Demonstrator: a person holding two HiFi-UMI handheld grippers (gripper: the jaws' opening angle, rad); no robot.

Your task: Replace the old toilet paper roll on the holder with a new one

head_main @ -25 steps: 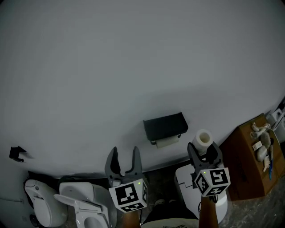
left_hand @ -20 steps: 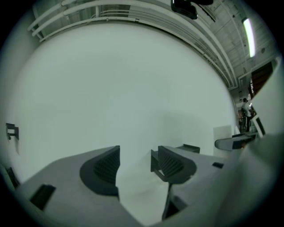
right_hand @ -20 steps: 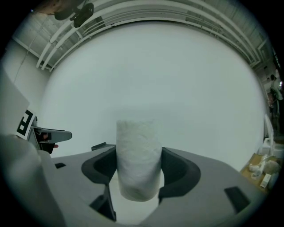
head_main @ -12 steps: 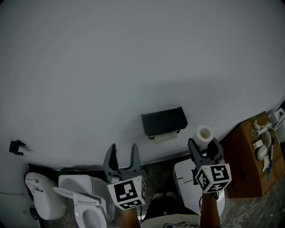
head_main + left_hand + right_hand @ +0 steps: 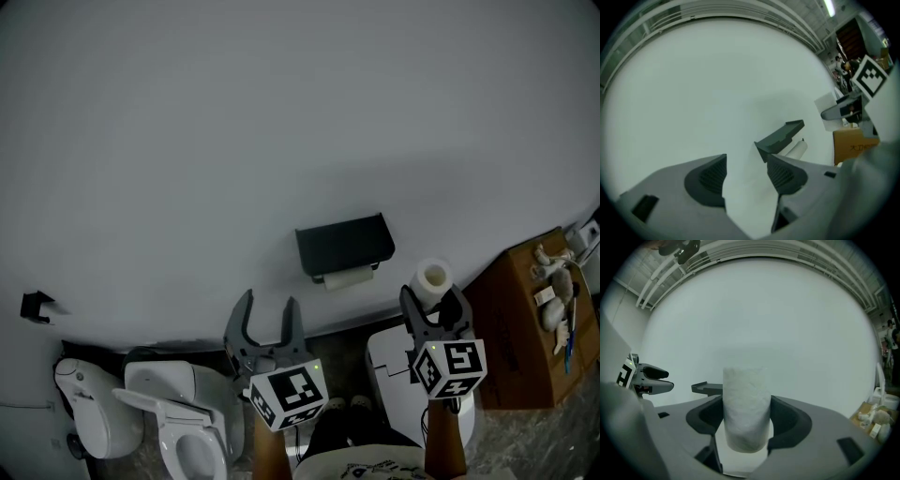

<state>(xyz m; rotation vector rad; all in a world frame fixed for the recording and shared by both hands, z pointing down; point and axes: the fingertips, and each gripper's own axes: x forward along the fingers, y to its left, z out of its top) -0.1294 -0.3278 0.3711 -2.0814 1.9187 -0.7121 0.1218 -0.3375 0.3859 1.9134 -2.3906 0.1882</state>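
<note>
The right gripper [image 5: 433, 302] has its two fingers pinching the new roll [image 5: 746, 406] from either side, round its lower half. The roll stands on end in that grip, its long axis running the same way as the jaws, and its open cardboard core faces out past the fingertips, towards the pale wall [image 5: 281, 112]. On that wall, a little to the left of the held roll and apart from it, hangs the dark holder [image 5: 344, 246] with its flat lid. The old roll [image 5: 349, 277] sits just under the lid, lying level with its long axis along the wall. It looks slim. The left gripper [image 5: 267, 314] hangs below and left of the holder, its fingers spread wide with only bare wall showing between them, and it touches nothing. Down by the floor, a white toilet [image 5: 178, 422] with its seat raised stands at the left. A white container [image 5: 389, 366] sits beneath the right gripper, and a cardboard box [image 5: 525, 328] stands further right.
</note>
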